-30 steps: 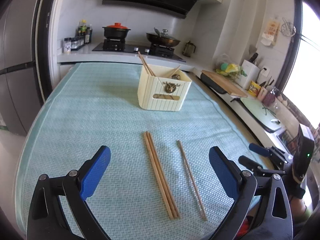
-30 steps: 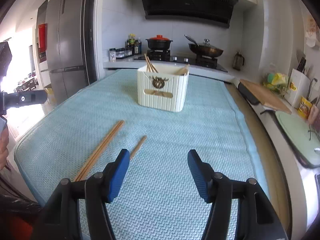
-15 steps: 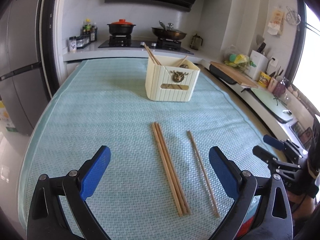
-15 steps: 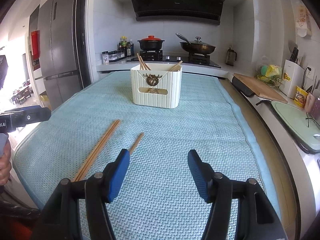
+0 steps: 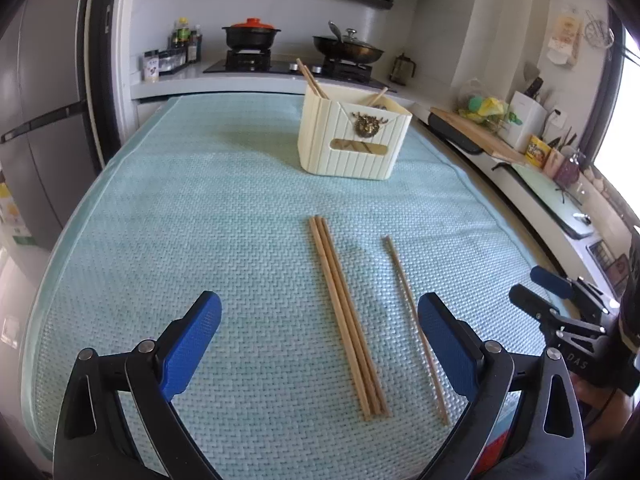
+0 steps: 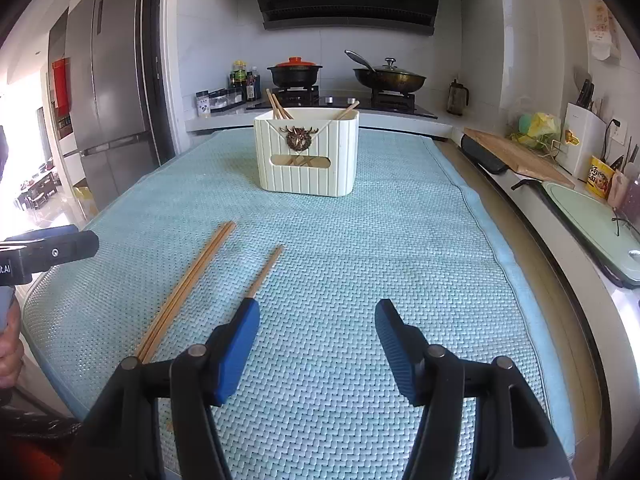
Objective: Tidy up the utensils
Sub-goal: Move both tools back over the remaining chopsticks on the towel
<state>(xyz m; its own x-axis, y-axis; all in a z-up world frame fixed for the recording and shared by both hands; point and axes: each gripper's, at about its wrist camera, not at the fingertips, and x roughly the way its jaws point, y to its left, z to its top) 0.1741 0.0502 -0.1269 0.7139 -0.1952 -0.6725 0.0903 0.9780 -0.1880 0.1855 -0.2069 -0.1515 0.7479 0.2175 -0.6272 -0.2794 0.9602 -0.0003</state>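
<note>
A pair of wooden chopsticks (image 5: 346, 314) lies side by side on the pale blue mat (image 5: 200, 220), with a single chopstick (image 5: 414, 320) just to its right. My left gripper (image 5: 320, 320) hovers open above them, the pair between its blue fingers and the single one by the right finger. A cream ribbed utensil box (image 5: 354, 140) with chopsticks sticking out stands farther back. In the right wrist view the pair (image 6: 188, 284) and the single chopstick (image 6: 264, 270) lie left of my right gripper (image 6: 316, 320), which is open and empty. The box (image 6: 306, 152) stands straight ahead.
Behind the mat are a stove with a red-lidded pot (image 6: 295, 74) and a lidded wok (image 6: 388, 76). A counter on the right holds a cutting board (image 6: 516, 156), a knife block and a sink cover. A grey fridge (image 6: 108, 92) stands left.
The left gripper has sunk toward the mat, so the chopsticks now sit closer and higher between its fingers. The right gripper has barely moved.
</note>
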